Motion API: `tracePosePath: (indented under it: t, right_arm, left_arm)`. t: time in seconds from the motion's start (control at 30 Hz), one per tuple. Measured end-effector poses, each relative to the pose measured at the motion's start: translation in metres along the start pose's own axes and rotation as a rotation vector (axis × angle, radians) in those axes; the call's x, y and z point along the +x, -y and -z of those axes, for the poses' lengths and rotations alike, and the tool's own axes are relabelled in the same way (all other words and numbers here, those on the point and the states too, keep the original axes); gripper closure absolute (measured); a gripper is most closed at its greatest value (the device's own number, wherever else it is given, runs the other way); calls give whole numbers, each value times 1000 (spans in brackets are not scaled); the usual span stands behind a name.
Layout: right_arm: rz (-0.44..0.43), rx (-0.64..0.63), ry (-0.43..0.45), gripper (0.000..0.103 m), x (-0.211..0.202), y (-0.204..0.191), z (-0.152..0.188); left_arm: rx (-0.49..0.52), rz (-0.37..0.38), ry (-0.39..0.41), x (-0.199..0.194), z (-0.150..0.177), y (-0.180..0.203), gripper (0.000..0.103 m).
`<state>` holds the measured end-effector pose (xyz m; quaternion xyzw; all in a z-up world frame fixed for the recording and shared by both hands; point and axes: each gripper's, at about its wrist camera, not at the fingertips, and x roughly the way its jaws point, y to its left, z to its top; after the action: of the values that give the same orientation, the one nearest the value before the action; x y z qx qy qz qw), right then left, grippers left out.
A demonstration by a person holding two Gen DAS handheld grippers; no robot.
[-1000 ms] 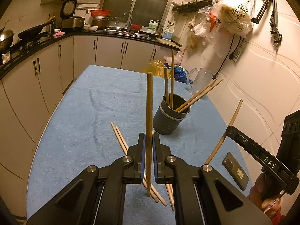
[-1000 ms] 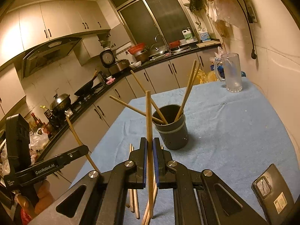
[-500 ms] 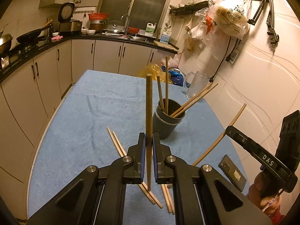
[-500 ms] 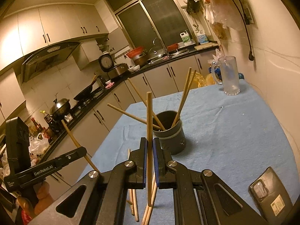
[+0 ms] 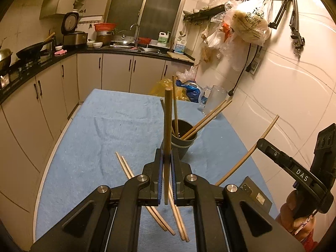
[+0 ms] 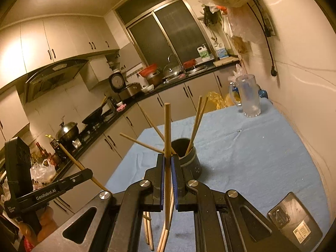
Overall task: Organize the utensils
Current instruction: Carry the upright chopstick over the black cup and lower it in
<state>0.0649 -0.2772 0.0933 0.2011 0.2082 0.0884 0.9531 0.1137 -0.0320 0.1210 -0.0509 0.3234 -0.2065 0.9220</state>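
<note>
Near the far right corner of the blue-covered table stands the dark holder cup, four chopsticks leaning in it. Several loose chopsticks lie on the cloth nearer the front edge. Each claw is clamped on one upright chopstick: the left gripper on its chopstick, the right gripper on its own chopstick, both short of the cup. Judged step: carrying sticks to the cup. Next, each must come over the rim, tip down, then release. A phone lies by the right edge.
</note>
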Motion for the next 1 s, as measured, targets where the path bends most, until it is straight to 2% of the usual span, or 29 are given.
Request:
tracePosePath:
  t: [0.63, 1.0]
  right_arm:
    - [4, 6, 68, 96, -16, 1, -28]
    - [17, -7, 107, 96, -16, -5, -50]
  left_arm:
    - [33, 29, 19, -2, -27, 19, 96]
    - [63, 50, 66, -5, -58, 38, 96]
